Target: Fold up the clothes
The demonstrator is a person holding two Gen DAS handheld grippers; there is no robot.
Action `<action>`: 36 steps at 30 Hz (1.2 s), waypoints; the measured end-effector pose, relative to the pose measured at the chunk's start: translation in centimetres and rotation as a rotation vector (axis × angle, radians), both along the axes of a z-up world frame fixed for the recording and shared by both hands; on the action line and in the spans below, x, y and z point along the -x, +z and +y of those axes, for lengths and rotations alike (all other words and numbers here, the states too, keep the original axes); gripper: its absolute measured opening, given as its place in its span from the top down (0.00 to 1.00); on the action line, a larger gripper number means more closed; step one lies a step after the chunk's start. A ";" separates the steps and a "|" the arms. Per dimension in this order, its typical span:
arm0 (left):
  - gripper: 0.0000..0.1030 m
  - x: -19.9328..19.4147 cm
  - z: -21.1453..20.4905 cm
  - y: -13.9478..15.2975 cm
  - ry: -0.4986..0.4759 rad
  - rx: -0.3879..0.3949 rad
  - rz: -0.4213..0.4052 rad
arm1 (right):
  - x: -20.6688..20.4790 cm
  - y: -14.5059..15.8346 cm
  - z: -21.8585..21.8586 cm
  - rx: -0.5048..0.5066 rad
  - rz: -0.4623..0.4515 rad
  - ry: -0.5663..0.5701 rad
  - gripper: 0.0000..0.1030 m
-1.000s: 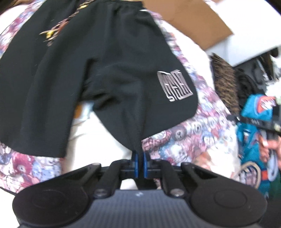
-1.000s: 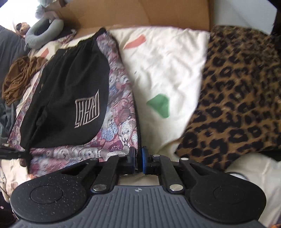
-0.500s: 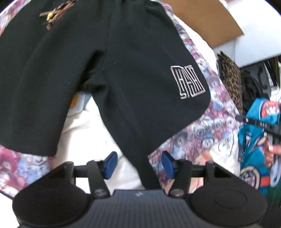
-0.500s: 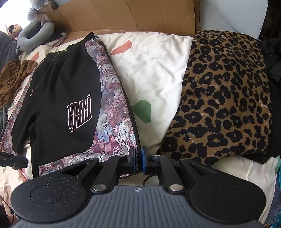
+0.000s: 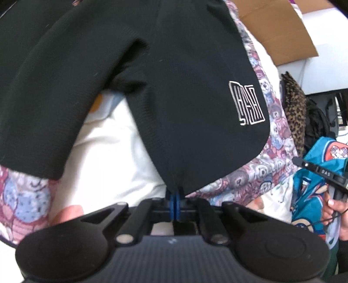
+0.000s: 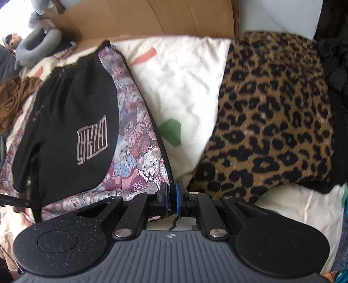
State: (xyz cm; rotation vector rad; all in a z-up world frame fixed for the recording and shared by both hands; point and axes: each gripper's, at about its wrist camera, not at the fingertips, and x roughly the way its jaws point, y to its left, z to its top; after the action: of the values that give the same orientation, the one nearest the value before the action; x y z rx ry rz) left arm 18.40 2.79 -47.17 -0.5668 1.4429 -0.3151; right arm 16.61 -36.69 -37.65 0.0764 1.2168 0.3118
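We are looking at a pair of black shorts lying spread on a bear-print fabric, and that patterned layer is itself resting on a cream bed cover. The white logo is sitting on the right-hand leg, facing up.

In the left wrist view, the left tool is pinching the near hem of that right leg, its blue pads pressed together with black cloth running straight into them. We are reading this as a grip on the leg's corner, the sort of hold that lets a leg be lifted and carried across its partner, though the shorts are lying open rather than doubled.

Over in the right wrist view, the right tool is sitting at the near right corner of the bear-print fabric, its pads drawn nearly together with only a thin gap, and the fabric's dark edge is running down into it. We are taking that as a clamp on the underlayer, possibly to keep it from sliding. A leopard-print blanket is lying off to the right, apart from the shorts, and cardboard is standing at the far side.
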 end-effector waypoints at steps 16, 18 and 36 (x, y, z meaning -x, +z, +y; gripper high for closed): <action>0.75 0.3 -2.1 -1.2 -0.057 0.106 0.026 | -1.6 -0.4 1.3 -0.023 -0.006 0.021 0.73; 0.80 0.4 -2.6 -1.3 -0.069 0.127 0.039 | -2.1 -0.4 1.7 -0.011 -0.009 0.024 0.73; 0.75 0.0 -0.7 2.3 -0.127 0.080 -0.008 | -10.6 -1.6 6.5 0.000 -0.131 0.077 0.73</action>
State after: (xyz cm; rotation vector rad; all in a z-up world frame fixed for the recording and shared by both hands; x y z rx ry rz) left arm 18.36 2.09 -44.86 -0.5390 1.4668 -0.4772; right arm 27.20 -30.24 -39.29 0.0095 1.0918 0.3785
